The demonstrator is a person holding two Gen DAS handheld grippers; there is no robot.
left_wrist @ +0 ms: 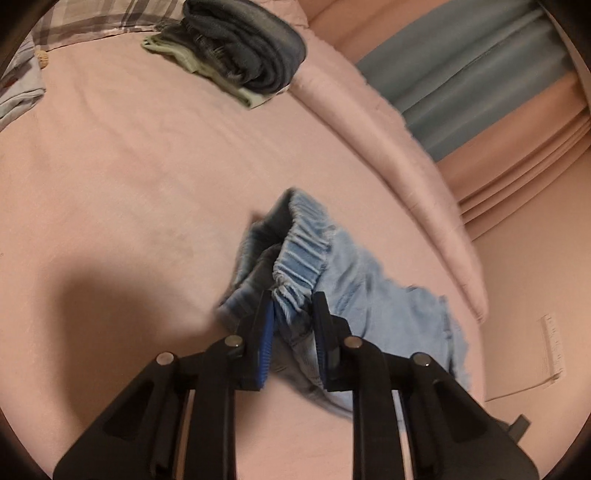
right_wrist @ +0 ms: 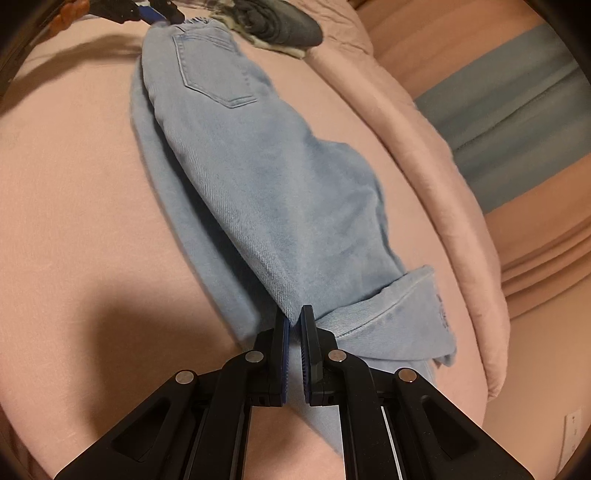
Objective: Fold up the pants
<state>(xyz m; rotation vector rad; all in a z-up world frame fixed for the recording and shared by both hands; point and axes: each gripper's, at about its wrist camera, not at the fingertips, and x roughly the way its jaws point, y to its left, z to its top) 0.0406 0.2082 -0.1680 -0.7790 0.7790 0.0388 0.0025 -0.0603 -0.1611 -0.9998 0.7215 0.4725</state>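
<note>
Light blue jeans [right_wrist: 258,177] hang stretched lengthwise above a pink bed [right_wrist: 66,206], back pocket up. My right gripper [right_wrist: 294,317] is shut on the leg end, next to the turned-up cuff [right_wrist: 399,310]. My left gripper [left_wrist: 293,306] is shut on the elastic waistband [left_wrist: 299,254], which bunches between its blue pads. The left gripper also shows in the right wrist view [right_wrist: 159,16] at the far end of the jeans. The rest of the jeans [left_wrist: 388,302] droops to the right in the left wrist view.
A stack of folded dark and pale green clothes [left_wrist: 240,51] lies at the far side of the bed. A plaid cloth [left_wrist: 103,18] lies at the far left. The bed's padded edge [left_wrist: 424,192] runs along the right, with curtains [left_wrist: 480,81] beyond.
</note>
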